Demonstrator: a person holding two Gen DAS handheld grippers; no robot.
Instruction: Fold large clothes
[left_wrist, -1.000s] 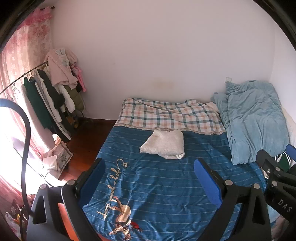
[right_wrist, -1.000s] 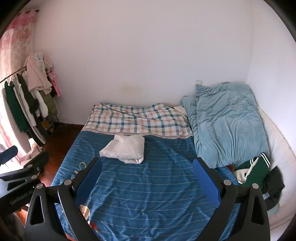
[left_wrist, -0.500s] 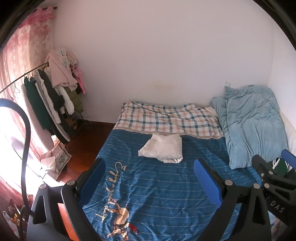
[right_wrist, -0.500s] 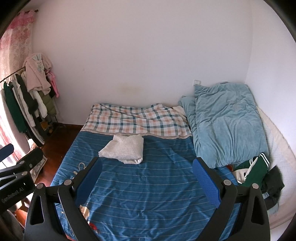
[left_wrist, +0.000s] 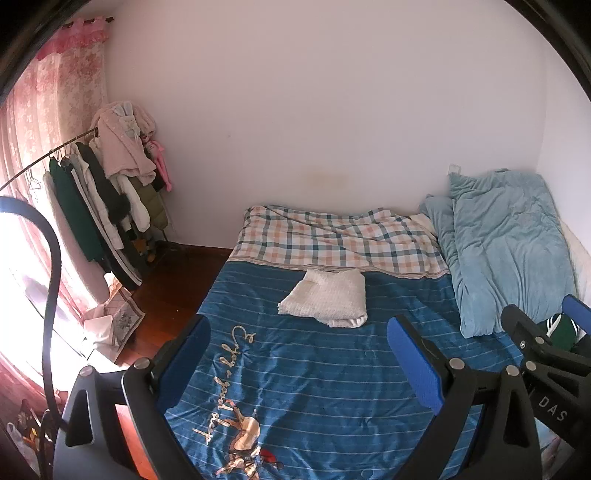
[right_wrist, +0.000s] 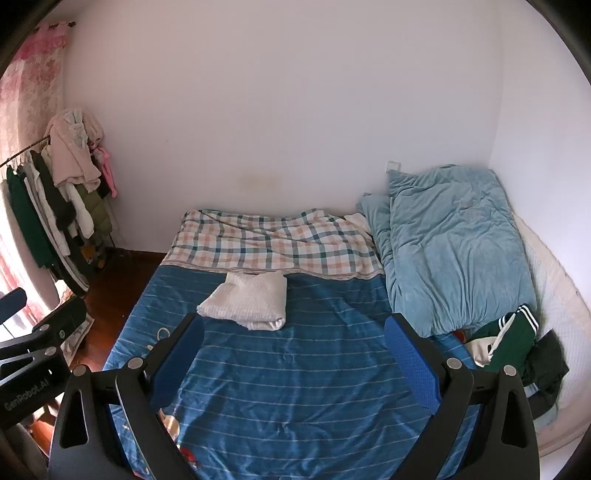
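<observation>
Bedroom seen from above the near end of a bed, left to right. Far left: pink curtain (left_wrist: 55, 122) over a bright window, and a clothes rail (left_wrist: 55, 151) carrying hung garments, with a pink fleece jacket (left_wrist: 123, 144) draped over its far end. On the wooden floor (left_wrist: 173, 277) beside the rail lies a patterned bag (left_wrist: 123, 319). A black cable (left_wrist: 51, 266) arcs down the left edge of the left wrist view. Centre: the bed, covered by a blue striped quilt (right_wrist: 295, 369) with script lettering and a horse motif (left_wrist: 245, 439) near the left edge; a checked blanket (right_wrist: 277, 243) lies across the far end. The folded white garment (right_wrist: 247, 301) rests on the blue quilt just near of the checked blanket, left of centre, touching neither gripper. Left gripper (left_wrist: 299, 363) hangs above the near part of the quilt, its blue-padded fingers (left_wrist: 413, 363) spread wide with nothing between them. Right gripper (right_wrist: 295, 363) hangs likewise, jaws wide apart and empty; it shows at the right edge of the left wrist view, as the left one does at the left edge of the right wrist view. Right: a light blue duvet (right_wrist: 454, 243) folded along the wall side of the bed. Near right: a heap of unfolded clothes, with a green garment with white stripes (right_wrist: 513, 339) and a dark garment (right_wrist: 546, 365) beside it, against a white mattress pad (right_wrist: 554, 295)
</observation>
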